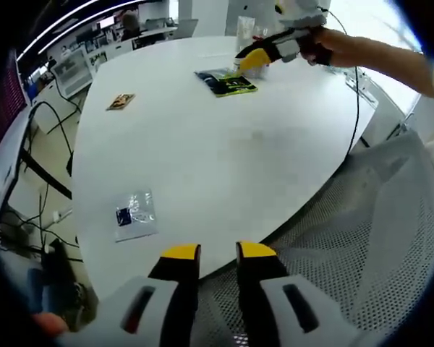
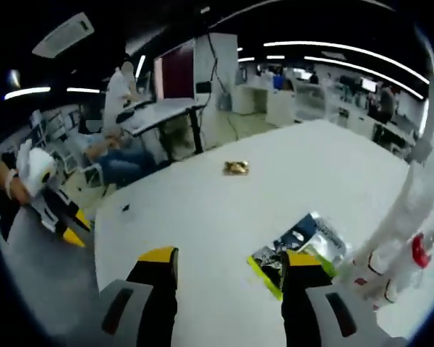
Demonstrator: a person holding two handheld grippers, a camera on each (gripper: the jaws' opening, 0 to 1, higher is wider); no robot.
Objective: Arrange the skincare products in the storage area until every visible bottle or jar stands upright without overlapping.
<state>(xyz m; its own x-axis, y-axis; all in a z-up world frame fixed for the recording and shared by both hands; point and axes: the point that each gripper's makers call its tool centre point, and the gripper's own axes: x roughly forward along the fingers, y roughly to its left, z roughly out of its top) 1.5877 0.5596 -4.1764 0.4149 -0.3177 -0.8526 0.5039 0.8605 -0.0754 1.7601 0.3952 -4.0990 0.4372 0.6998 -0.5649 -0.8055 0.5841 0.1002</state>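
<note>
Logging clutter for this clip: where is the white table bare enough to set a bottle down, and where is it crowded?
The widest bare patch is mid-table, between the clear sachet, the small brown packet and the green-black pouches. It is crowded at the far end, where the right gripper hovers over the pouches beside clear-wrapped bottles.

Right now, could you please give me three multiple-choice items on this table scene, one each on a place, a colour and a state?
1. Where does the dark and yellow-green packet lie?
A. on the white table
B. on the mesh chair
C. on the floor

2. What colour are the tips of the left gripper?
A. red
B. yellow
C. blue

3. How do the jaws of the right gripper stand?
A. shut on a packet
B. shut on nothing
C. open

Answers: 1 A, it rests flat on the tabletop; 2 B, both tips are yellow; 3 C, a wide gap of bare table separates them.
</note>
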